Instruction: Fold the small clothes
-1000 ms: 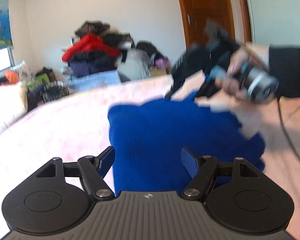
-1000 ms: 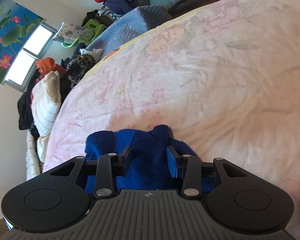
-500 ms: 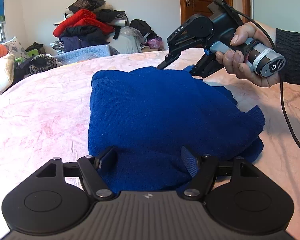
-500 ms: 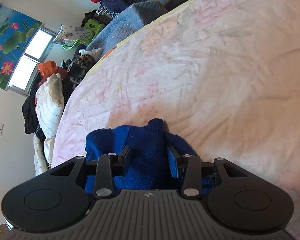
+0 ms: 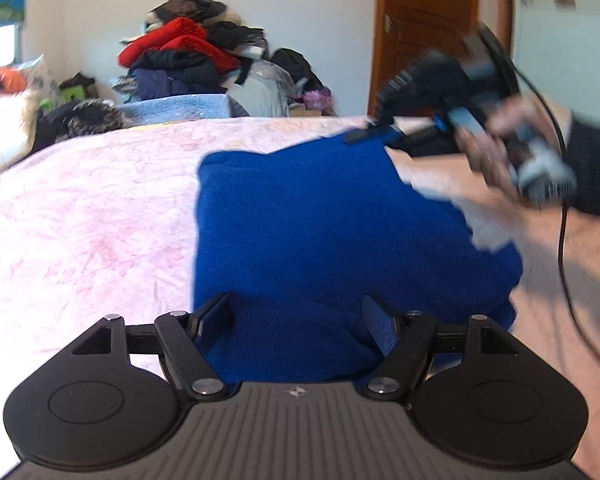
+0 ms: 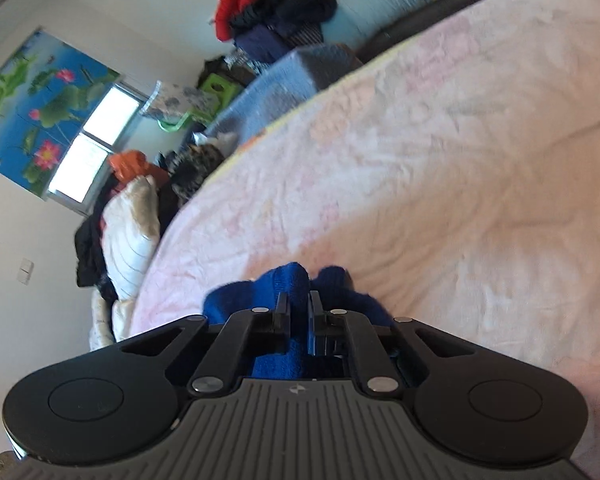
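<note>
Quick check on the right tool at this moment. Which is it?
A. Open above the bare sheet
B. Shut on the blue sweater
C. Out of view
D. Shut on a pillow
B: in the right wrist view the right tool has its fingers drawn close with a fold of the blue sweater pinched between them.

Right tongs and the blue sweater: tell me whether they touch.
Touching. The right wrist view shows the right tongs closed on a fold of the blue sweater.

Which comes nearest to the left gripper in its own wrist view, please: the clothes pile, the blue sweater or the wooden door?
From the left gripper:
1. Blue sweater, between its jaws.
2. Clothes pile, beyond the bed, left.
3. Wooden door, back wall, right.
</note>
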